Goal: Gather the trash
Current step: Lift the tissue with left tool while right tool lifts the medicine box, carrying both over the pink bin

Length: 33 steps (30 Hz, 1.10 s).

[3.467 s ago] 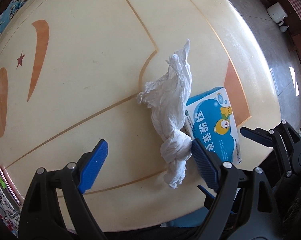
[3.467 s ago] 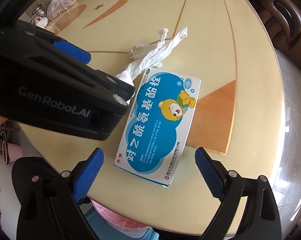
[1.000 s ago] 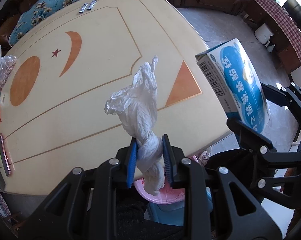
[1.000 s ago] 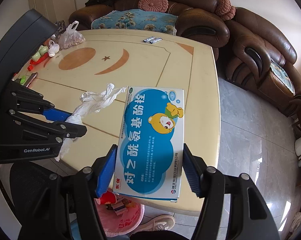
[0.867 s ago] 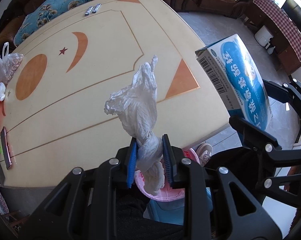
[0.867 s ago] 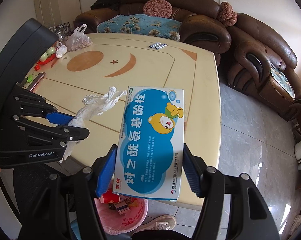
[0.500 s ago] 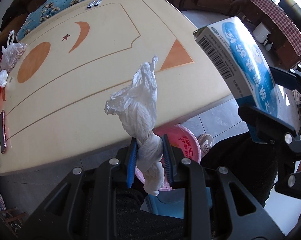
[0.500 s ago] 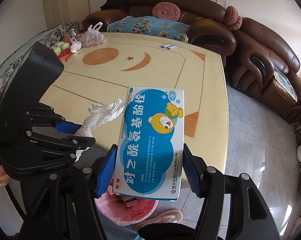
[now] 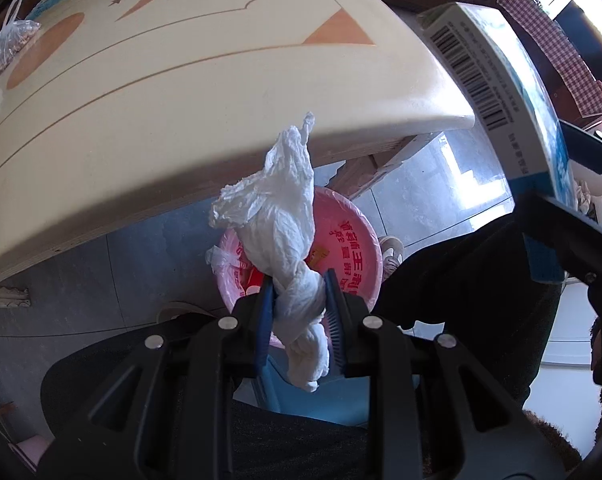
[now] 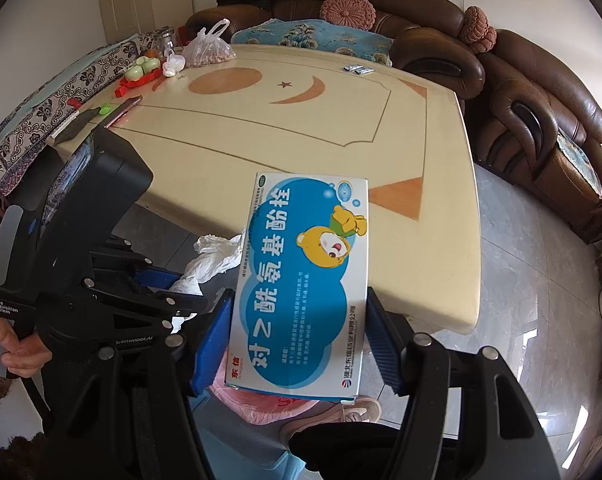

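My left gripper (image 9: pixel 299 312) is shut on a crumpled white tissue (image 9: pixel 281 224) and holds it off the table's front edge, above a pink trash bin (image 9: pixel 357 256) on the floor. The tissue (image 10: pixel 213 258) and left gripper body also show in the right wrist view. My right gripper (image 10: pixel 299 336) is shut on a blue-and-white medicine box (image 10: pixel 305 280) with a cartoon bear, held in the air beyond the table edge. The box (image 9: pixel 497 84) shows at the right of the left wrist view. The pink bin (image 10: pixel 253 404) sits below the box, mostly hidden.
The cream table (image 10: pixel 301 128) has a plastic bag (image 10: pixel 209 50), toys and a phone (image 10: pixel 123 110) at its far left, and small packets (image 10: pixel 357 69) at the back. Brown sofas (image 10: pixel 533 112) stand behind and to the right. A shoe (image 10: pixel 333 416) is by the bin.
Both grippers have pulled back and down from the table with the tissue and box. The table edge now lies above the tissue, and the pink bin is directly behind it.
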Available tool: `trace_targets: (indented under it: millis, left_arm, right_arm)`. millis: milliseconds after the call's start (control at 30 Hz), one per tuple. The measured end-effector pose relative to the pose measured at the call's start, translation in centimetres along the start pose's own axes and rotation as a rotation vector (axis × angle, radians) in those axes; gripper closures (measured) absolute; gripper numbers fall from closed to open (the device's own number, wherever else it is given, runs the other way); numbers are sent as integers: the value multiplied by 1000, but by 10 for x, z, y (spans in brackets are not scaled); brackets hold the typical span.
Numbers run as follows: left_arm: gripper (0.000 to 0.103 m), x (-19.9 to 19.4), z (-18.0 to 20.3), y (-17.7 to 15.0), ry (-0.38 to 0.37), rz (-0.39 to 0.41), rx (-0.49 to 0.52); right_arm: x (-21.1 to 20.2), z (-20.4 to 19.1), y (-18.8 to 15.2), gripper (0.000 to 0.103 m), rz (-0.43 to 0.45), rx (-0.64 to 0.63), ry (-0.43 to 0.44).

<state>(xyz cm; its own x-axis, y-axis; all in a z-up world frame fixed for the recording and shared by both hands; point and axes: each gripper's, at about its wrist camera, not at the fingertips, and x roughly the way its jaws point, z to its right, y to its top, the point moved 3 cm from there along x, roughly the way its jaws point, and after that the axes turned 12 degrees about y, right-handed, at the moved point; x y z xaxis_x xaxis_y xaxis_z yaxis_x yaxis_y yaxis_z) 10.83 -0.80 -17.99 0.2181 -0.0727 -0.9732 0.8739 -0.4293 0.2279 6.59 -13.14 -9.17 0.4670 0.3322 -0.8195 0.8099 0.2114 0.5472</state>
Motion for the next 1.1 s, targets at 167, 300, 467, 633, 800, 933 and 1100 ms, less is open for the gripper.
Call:
trace_targets:
  millis: [167, 300, 467, 633, 800, 933, 1100]
  left_arm:
    - [78, 13, 0, -17, -3, 4, -15]
    - [78, 31, 1, -25, -6, -7, -34]
    - [78, 67, 8, -36, -14, -75, -41]
    - [78, 99, 11, -38, -29, -130, -44]
    - [78, 122, 15, -39, -31, -172, -55]
    - [78, 143, 12, -38, -39, -217, -74]
    - [78, 165, 10, -41, -29, -258, -80]
  right_arm:
    - [21, 1, -26, 42, -35, 20, 11]
    - [42, 2, -45, 42, -66, 40, 24]
    - [73, 4, -67, 42, -106, 80, 58]
    - [103, 11, -86, 42, -152, 108, 69]
    - [135, 23, -100, 42, -198, 144, 76]
    - [160, 30, -110, 42, -232, 156, 74]
    - [188, 42, -118, 42, -274, 205, 103]
